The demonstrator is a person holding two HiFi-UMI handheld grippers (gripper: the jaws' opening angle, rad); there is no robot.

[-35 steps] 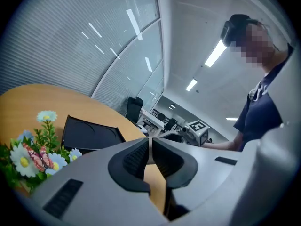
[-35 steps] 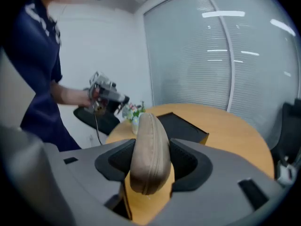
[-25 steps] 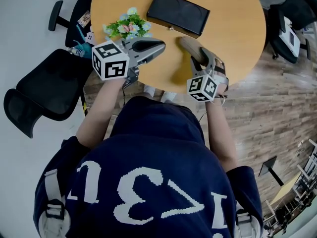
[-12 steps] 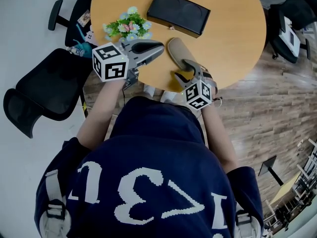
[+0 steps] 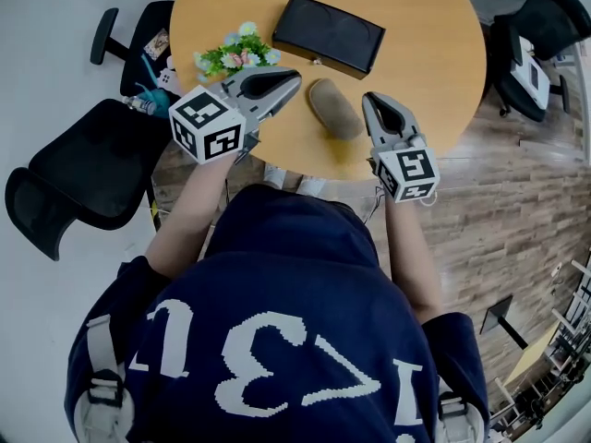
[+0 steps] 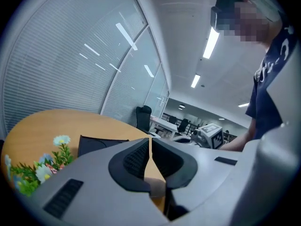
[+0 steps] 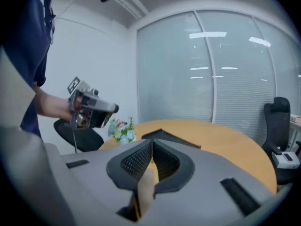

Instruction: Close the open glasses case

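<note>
Centrally, between the two grippers, the tan glasses case (image 5: 334, 107) is shown lying on the round wooden table (image 5: 434, 53). It is seen as one smooth oval with no lid standing up, so it is judged to be closed already.

**Grippers.** The left gripper (image 5: 295, 78) is held with its jaws pressed together and nothing between them. The right gripper (image 5: 370, 99) has just been closing its jaws; they now meet, and nothing is caught in them.

**Key relation.** The case is found just to the right of the left gripper's tips and just to the left of the right gripper's tips, touched by neither. Its long axis runs away from the person with a slight slant, nearly parallel to the right gripper's jaws and crosswise to the line along which the left gripper points. Both tips are near it. Which is nearer cannot be settled from above, since their height over the table is not shown.

**Surface.** Beyond both grippers a black box (image 5: 330, 33) is set flat on the table. Beyond the left gripper, to its left, a small bunch of flowers (image 5: 235, 52) is placed.

**Room.** An office is indicated by glass walls with blinds, ceiling strip lights and black chairs (image 5: 83, 169) around the table. A wood plank floor (image 5: 517, 210) is seen to the right of the right gripper.
</note>
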